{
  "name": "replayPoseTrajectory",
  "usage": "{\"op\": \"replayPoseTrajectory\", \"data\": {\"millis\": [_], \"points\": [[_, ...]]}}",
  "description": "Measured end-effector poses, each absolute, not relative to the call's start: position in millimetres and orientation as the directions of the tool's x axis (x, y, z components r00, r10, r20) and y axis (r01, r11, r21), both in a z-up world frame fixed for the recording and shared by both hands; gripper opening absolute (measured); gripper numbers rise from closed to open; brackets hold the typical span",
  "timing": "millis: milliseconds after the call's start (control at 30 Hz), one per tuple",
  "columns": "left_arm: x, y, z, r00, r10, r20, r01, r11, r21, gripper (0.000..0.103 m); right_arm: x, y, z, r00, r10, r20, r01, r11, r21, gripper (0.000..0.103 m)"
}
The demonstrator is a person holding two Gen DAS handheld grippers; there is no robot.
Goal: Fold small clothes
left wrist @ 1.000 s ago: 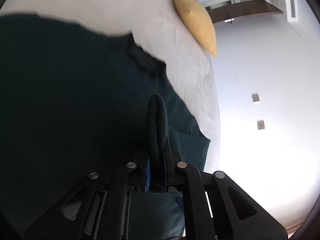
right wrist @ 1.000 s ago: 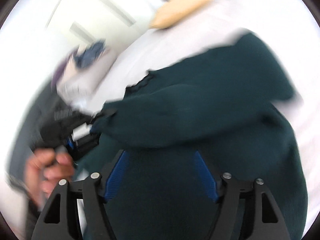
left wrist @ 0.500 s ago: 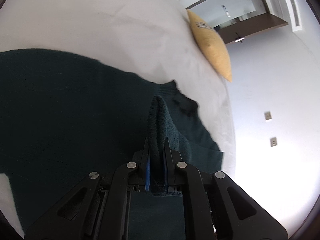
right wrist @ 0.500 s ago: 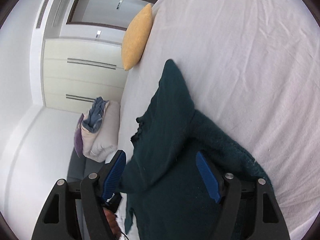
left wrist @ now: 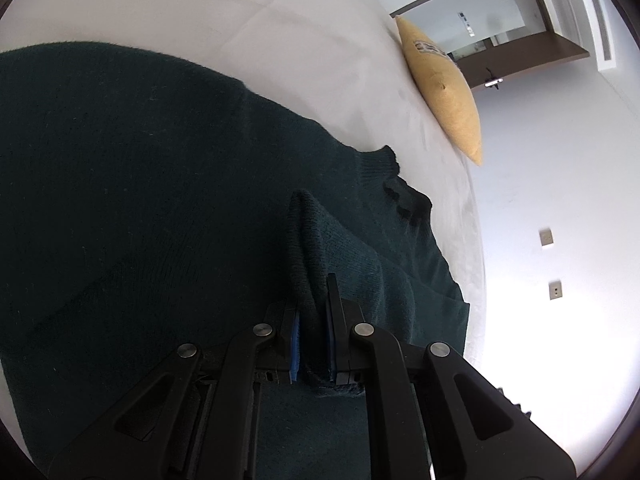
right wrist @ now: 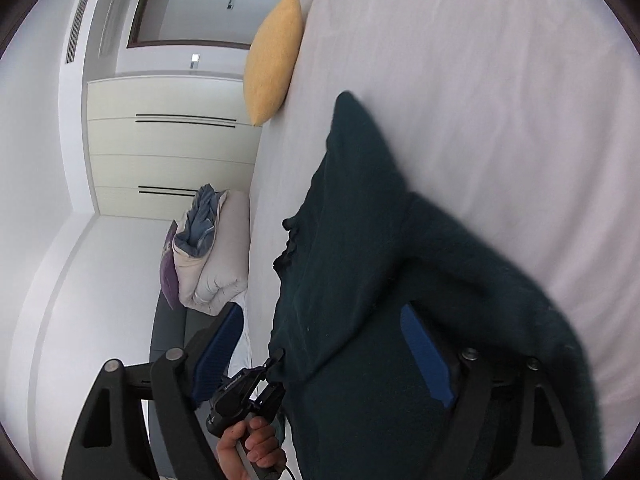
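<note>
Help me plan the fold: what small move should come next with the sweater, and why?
Probably close the right hand-held gripper on the dark green sweater: its jaws are open with knit between them, while the left hand-held gripper already pinches an edge.

The sweater (left wrist: 140,208) lies spread on the bed (left wrist: 240,20), its collar (left wrist: 404,196) toward the bed's near edge. A fold of it stands pinched in the left gripper (left wrist: 314,340). The right gripper (right wrist: 320,356) hangs over the sweater's other end, fingers wide, cloth between them. A pillow (right wrist: 272,56) sits on the bed's far end, at its edge. Beside the bed, on a seat (right wrist: 168,328), a pile of bedding (right wrist: 208,252) is stacked. Cupboards (right wrist: 168,144) stand behind the pile.
</note>
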State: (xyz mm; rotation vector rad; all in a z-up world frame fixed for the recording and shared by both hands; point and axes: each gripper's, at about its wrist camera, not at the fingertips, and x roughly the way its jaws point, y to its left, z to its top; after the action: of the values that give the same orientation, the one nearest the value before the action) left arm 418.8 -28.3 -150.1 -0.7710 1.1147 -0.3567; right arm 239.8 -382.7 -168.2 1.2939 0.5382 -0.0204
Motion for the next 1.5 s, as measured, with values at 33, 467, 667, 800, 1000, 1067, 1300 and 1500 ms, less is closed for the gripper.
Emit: {"op": "replayPoseTrajectory", "data": {"millis": [33, 467, 667, 800, 1000, 1067, 1300, 1500], "points": [[417.7, -30.8, -149.5, 0.422, -0.615, -0.666, -0.108, 0.695, -0.711, 0.008, 245.9, -384.7, -170.4, 0.876, 0.279, -0.393, 0.314, 0.289, 0.904, 0.084], [417.6, -6.8, -153.8, 0.399, -0.648, -0.649, -0.101, 0.672, -0.733, 0.008, 245.4, -427.5, -184.1, 0.908, 0.234, -0.349, 0.298, 0.228, 0.927, 0.061], [417.2, 4.7, -158.0, 0.375, -0.666, -0.645, -0.101, 0.662, -0.742, 0.010, 242.8, -416.6, -169.5, 0.855, 0.272, -0.442, 0.345, 0.339, 0.875, 0.069], [403.4, 16.8, -139.7, 0.385, -0.547, -0.743, -0.090, 0.779, -0.620, 0.010, 226.0, -417.4, -147.7, 0.833, 0.265, -0.485, 0.363, 0.399, 0.842, 0.076], [390.6, -5.9, -94.1, 0.546, -0.323, -0.773, -0.004, 0.922, -0.388, 0.010, 248.2, -418.4, -110.3, 0.845, 0.227, -0.484, 0.306, 0.538, 0.785, 0.077], [396.9, -37.7, -92.6, 0.546, -0.321, -0.774, 0.093, 0.941, -0.324, 0.010, 271.5, -419.7, -112.0, 0.834, 0.249, -0.493, 0.295, 0.553, 0.779, 0.077], [415.5, -80.6, -135.0, 0.513, -0.243, -0.823, 0.154, 0.970, -0.190, 0.010, 331.1, -434.4, -129.2, 0.786, 0.287, -0.547, 0.300, 0.596, 0.745, 0.077], [404.5, -84.0, -144.2, 0.538, -0.261, -0.802, 0.199, 0.963, -0.180, 0.011, 346.8, -466.1, -152.3, 0.750, 0.324, -0.576, 0.323, 0.581, 0.747, 0.074]]}}
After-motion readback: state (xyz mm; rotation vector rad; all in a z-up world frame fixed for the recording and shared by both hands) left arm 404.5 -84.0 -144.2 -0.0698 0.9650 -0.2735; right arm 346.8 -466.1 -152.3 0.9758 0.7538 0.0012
